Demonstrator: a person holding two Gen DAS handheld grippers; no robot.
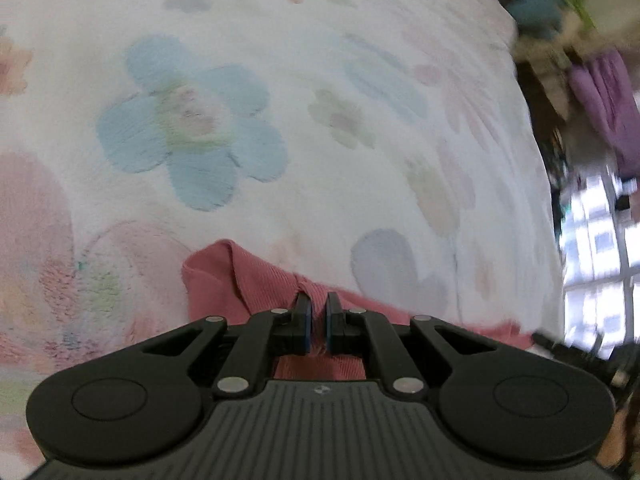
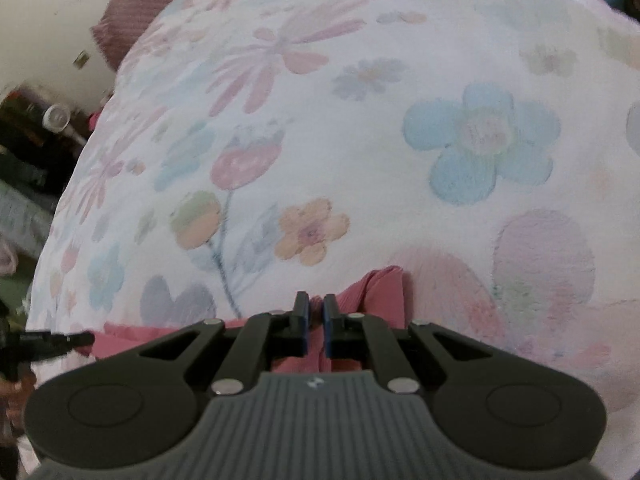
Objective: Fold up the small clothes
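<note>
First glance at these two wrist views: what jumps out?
The floral bedspread fills nearly all of both views; its big blue flower sits upper left in the left wrist view. Low in the centre, the left tongs are shut on a pink garment, and the right tongs pinch the same cloth. At the right view's left edge, the other tool pokes in over the pink fabric.

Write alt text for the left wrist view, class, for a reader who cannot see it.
The left gripper pinches a fold of pink garment between its nearly closed fingers, low in the frame. Behind it spreads a white floral blanket with a large blue flower. Blurred clutter and a bright window fill the right edge.
</note>
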